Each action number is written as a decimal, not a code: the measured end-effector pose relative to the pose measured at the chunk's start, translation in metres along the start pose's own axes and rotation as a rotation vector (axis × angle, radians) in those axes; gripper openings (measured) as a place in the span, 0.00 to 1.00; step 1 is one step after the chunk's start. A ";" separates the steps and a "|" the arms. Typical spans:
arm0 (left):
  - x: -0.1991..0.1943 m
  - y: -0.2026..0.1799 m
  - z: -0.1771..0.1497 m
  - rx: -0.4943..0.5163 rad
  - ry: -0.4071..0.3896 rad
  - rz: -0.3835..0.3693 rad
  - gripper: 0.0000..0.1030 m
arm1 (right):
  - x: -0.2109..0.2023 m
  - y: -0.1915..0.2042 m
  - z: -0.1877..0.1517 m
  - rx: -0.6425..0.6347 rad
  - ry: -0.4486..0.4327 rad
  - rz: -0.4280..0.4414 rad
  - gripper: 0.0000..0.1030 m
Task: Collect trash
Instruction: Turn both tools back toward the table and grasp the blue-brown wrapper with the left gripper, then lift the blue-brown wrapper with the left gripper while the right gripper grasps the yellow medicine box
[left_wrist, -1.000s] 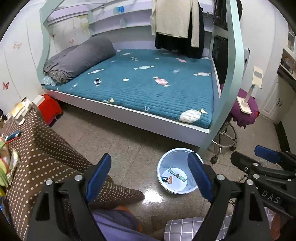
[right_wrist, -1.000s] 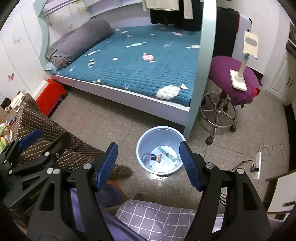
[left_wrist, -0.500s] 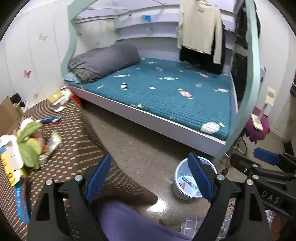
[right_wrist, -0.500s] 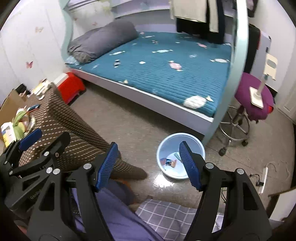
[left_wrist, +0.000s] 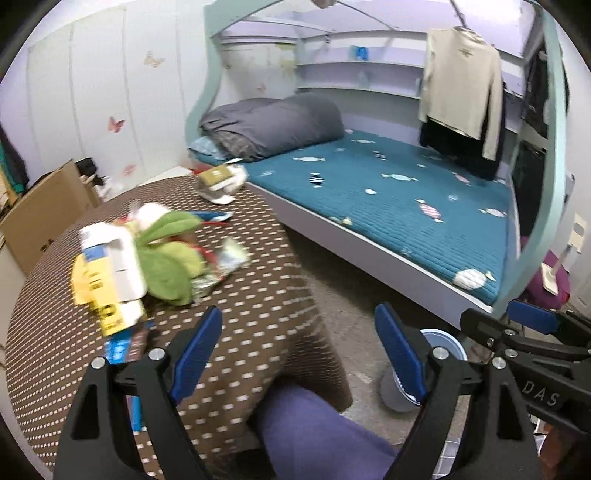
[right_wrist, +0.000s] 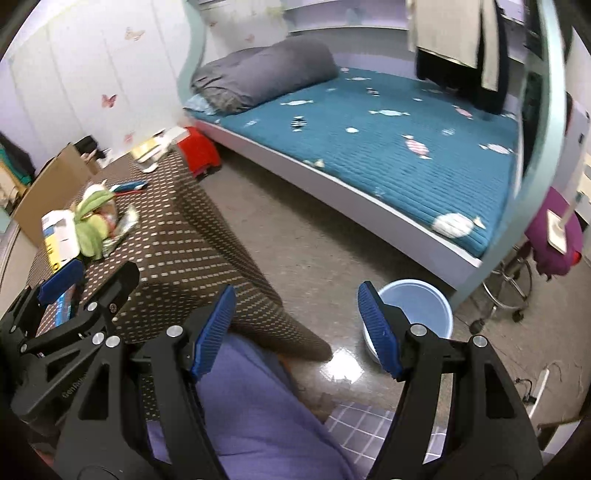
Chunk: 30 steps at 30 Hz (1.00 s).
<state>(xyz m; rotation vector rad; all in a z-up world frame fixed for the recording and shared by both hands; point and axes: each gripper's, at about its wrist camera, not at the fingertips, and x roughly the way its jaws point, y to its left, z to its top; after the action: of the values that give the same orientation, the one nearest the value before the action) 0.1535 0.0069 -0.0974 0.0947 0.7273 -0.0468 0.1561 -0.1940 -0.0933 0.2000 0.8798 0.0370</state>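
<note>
Left gripper (left_wrist: 299, 354) and right gripper (right_wrist: 295, 328) are held spread wide, nothing grasped. Wrappers (left_wrist: 225, 264) are seen on the table (left_wrist: 258, 314); bucket (right_wrist: 421, 306) is set on the floor.

The left gripper (left_wrist: 299, 354) is wide open, with nothing between its two blue pads (left_wrist: 195, 349); it is held up in the air, pointing forward; the right gripper (right_wrist: 295, 332) is wide open too, and its blue pads (right_wrist: 376, 330) hold nothing; the two grippers sit side by side, close together, the left one on the left and the right one on the right; the person's leg (right_wrist: 258, 413) in purple trousers shows below both.
</note>
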 end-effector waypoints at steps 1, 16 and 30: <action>-0.001 0.004 -0.001 -0.009 0.002 0.010 0.81 | 0.001 0.007 0.000 -0.013 0.003 0.014 0.66; -0.007 0.070 -0.021 -0.111 0.043 0.119 0.81 | 0.017 0.070 -0.006 -0.137 0.046 0.095 0.66; 0.017 0.121 -0.041 -0.195 0.113 0.157 0.48 | 0.031 0.107 -0.007 -0.223 0.078 0.122 0.66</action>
<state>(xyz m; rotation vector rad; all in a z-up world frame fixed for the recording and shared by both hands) 0.1485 0.1311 -0.1310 -0.0322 0.8321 0.1801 0.1756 -0.0843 -0.1012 0.0435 0.9328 0.2571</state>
